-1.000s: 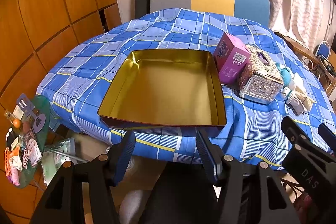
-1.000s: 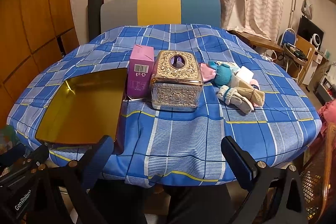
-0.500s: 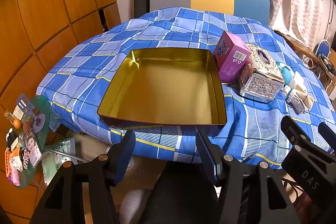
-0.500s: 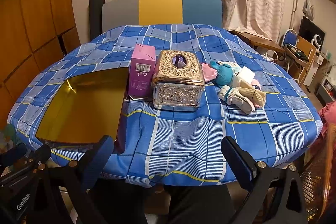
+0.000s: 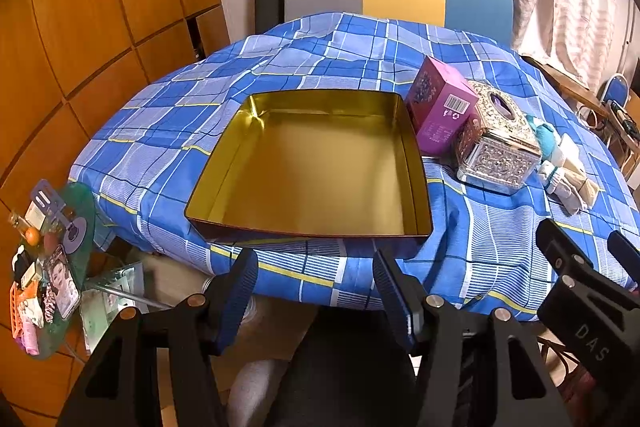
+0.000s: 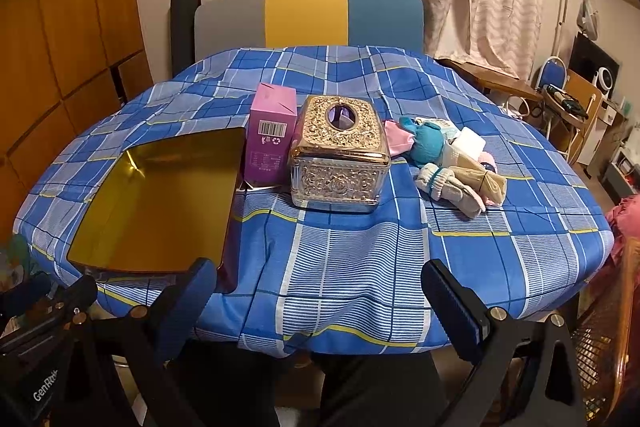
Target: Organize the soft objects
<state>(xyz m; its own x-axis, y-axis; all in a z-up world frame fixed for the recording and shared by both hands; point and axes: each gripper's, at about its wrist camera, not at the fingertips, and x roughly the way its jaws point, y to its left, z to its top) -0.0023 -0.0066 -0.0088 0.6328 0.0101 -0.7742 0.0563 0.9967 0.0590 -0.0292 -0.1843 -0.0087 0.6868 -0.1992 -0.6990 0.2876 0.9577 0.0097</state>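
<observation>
Both grippers wait by the bench (image 6: 360, 259)

Left gripper (image 5: 316, 291) and right gripper (image 6: 316, 303) have fingers apart, holding nothing; socks (image 6: 452, 167) lie right of the gold tin (image 6: 156, 203).

Left gripper (image 5: 314, 293) built of black angular frames, blue ribbed pads (image 5: 236, 301), silver screw heads at the joints, right gripper (image 6: 316, 307) alike, white lettering printed on each housing, dark trousers worn below
</observation>
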